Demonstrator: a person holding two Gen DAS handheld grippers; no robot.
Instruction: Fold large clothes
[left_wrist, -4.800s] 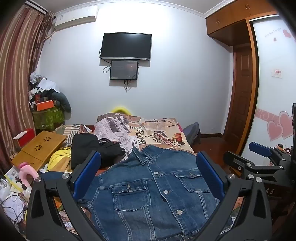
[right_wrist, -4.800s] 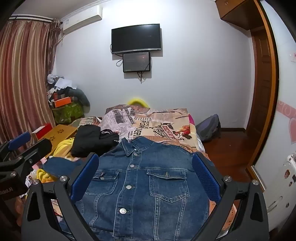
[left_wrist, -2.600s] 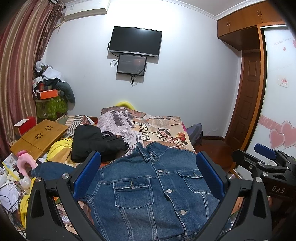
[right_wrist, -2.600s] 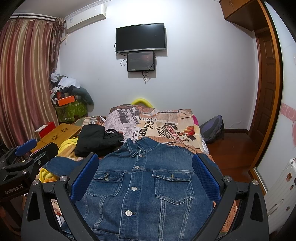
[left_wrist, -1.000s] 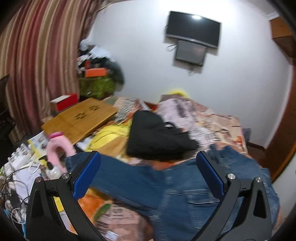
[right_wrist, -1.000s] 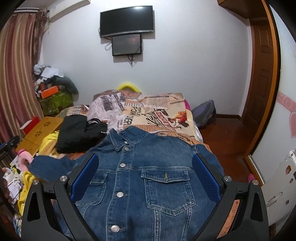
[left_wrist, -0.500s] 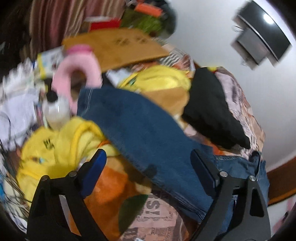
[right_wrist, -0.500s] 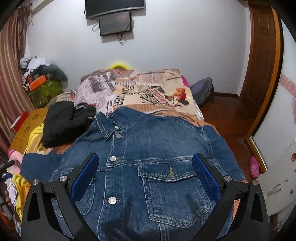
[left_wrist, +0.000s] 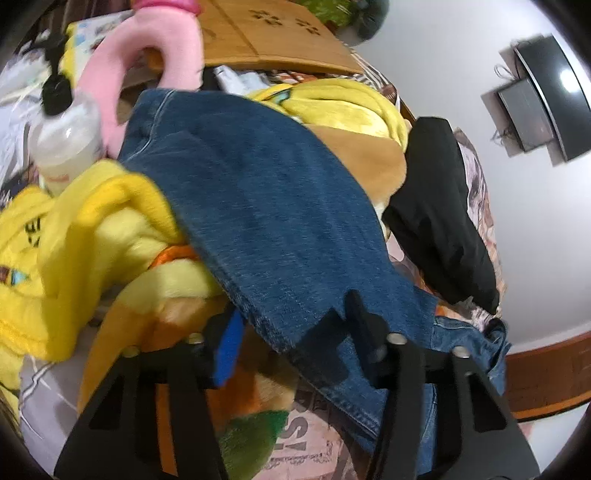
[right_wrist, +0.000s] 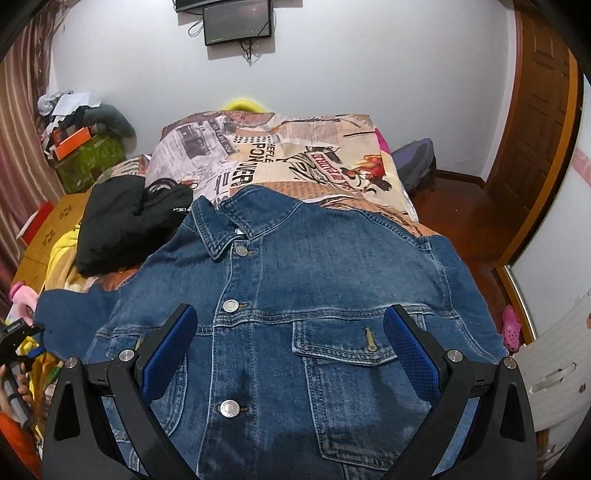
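A blue denim jacket (right_wrist: 295, 280) lies buttoned, front up, on the bed with its collar toward the far wall. In the left wrist view its long sleeve (left_wrist: 266, 206) stretches over yellow clothes. My left gripper (left_wrist: 291, 325) points steeply down at the sleeve near the shoulder. Its jaws are closing with the sleeve's lower edge between them, and the pads do not visibly press on it. My right gripper (right_wrist: 290, 314) hovers open over the jacket's chest, beside the breast pocket (right_wrist: 347, 350), with nothing between its fingers.
Yellow fleece clothes (left_wrist: 92, 229), a pink curved toy (left_wrist: 162, 40) and a clear bottle (left_wrist: 62, 136) crowd the sleeve's end. A black garment (right_wrist: 125, 218) lies left of the collar. The printed bedspread (right_wrist: 280, 151) lies beyond. A wooden lap table (left_wrist: 266, 40) sits at the left.
My left gripper has swung left and dropped steeply onto the sleeve, rolling as it went, and its jaws have narrowed around the sleeve. The right gripper has tilted down over the jacket's chest.
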